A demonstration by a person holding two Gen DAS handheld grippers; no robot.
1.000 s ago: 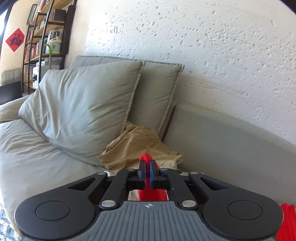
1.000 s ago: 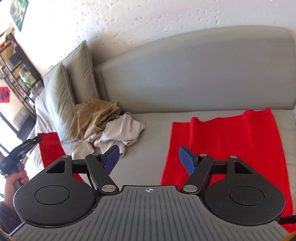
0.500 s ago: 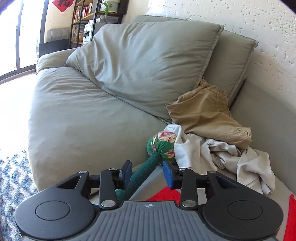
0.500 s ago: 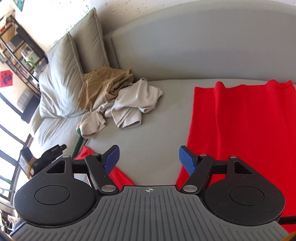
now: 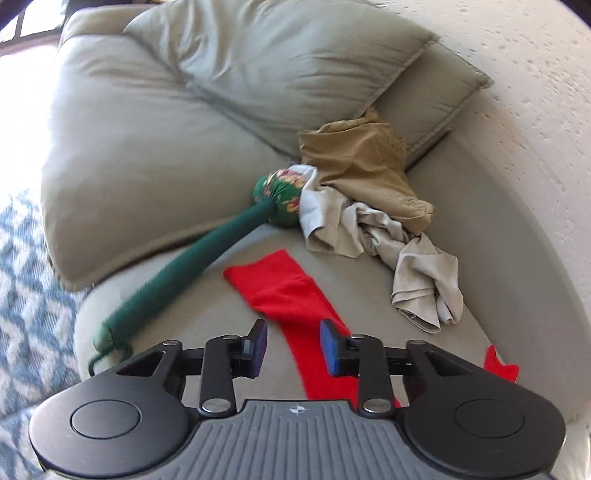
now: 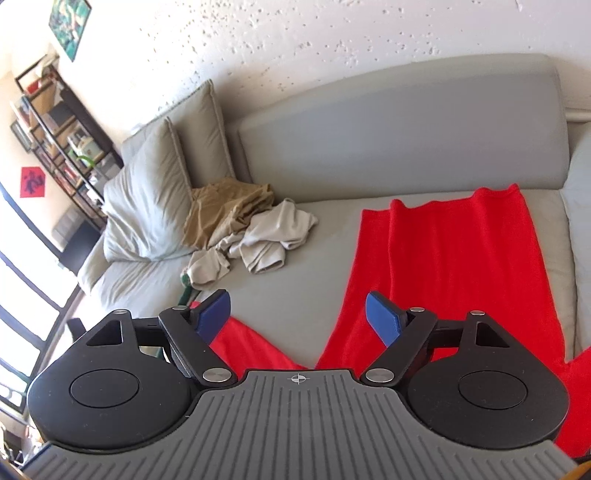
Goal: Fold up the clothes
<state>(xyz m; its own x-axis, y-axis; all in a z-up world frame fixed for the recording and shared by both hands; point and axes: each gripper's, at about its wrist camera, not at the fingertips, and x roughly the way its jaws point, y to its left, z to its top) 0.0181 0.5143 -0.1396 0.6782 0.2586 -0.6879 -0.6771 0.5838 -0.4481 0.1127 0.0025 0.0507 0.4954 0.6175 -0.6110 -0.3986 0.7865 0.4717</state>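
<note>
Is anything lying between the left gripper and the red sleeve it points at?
Nothing visible does. The left gripper, jaws apart and empty after just narrowing, hangs right over the red garment. The green stuffed stick lies off to the left, and the crumpled beige clothes sit beyond.

A home living room, seen over a grey-green sofa (image 6: 399, 133) set against a rough white plastered wall (image 6: 258, 33). Two loose cushions (image 6: 147, 206) slump at its nine o'clock end, with crumpled tan and pale clothes (image 6: 240, 225) heaped beside them and a red garment (image 6: 454, 266) spread across the seat at three o'clock. At ten o'clock a dark open shelf unit (image 6: 62, 140) holds books and household items; a framed picture (image 6: 68, 26) hangs at eleven. A blue-and-white patterned rug (image 5: 26, 295) covers the floor.
</note>
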